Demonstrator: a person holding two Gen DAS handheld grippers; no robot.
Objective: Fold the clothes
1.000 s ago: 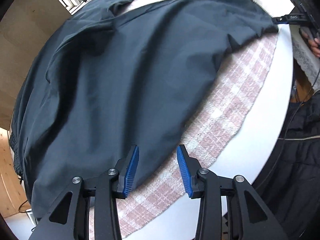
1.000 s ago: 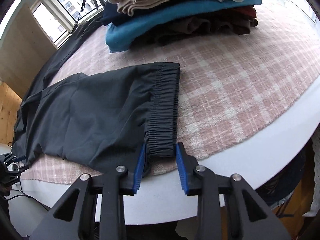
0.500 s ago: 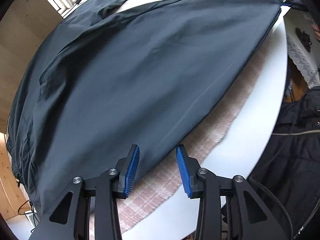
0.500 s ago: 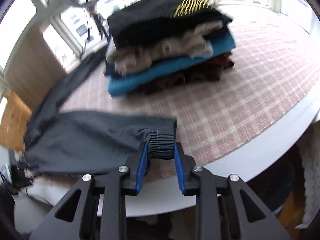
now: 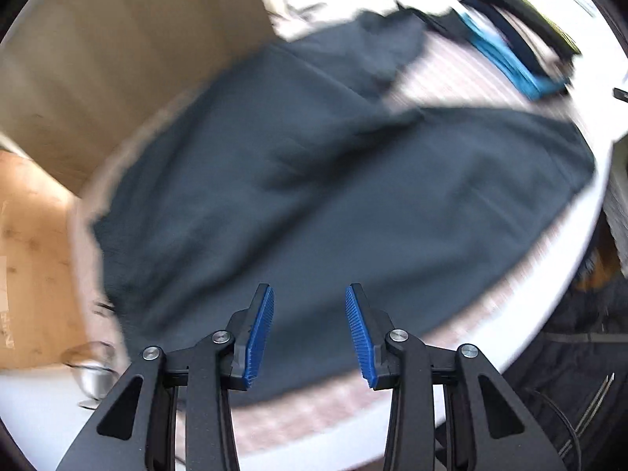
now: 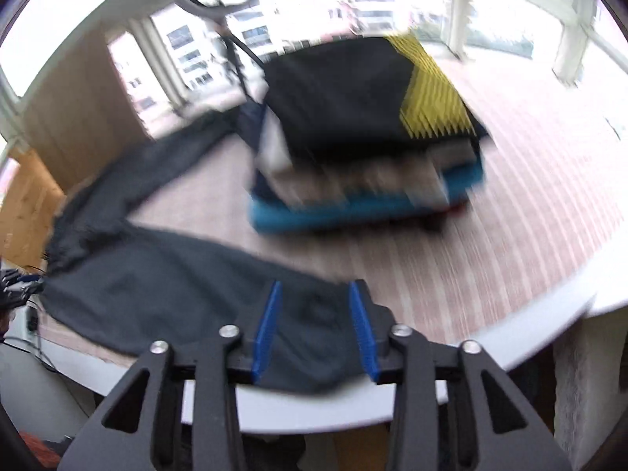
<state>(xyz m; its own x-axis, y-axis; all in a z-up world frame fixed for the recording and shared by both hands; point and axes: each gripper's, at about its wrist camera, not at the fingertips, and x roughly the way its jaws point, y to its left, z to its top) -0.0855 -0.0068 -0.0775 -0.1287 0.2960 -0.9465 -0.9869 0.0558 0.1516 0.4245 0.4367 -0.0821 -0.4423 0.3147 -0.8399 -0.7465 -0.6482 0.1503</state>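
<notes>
Starting at the left of the white table [image 5: 522, 325], your left gripper [image 5: 308, 327] hangs released above the dark trousers [image 5: 314, 196], nothing between its blue pads [image 5: 259, 325]. The trousers lie spread flat over the pink plaid cloth [image 5: 463, 74], one leg trailing toward the window. Further right, your right gripper [image 6: 316, 325] is opening with the waistband end [image 6: 314, 337] between its jaws; whether the pads still touch it is lost in the blur. Let that end drop fully clear before lifting away, or you may drag the fabric out of line. Keep the next fold short of the stack of folded clothes [image 6: 365, 137].
</notes>
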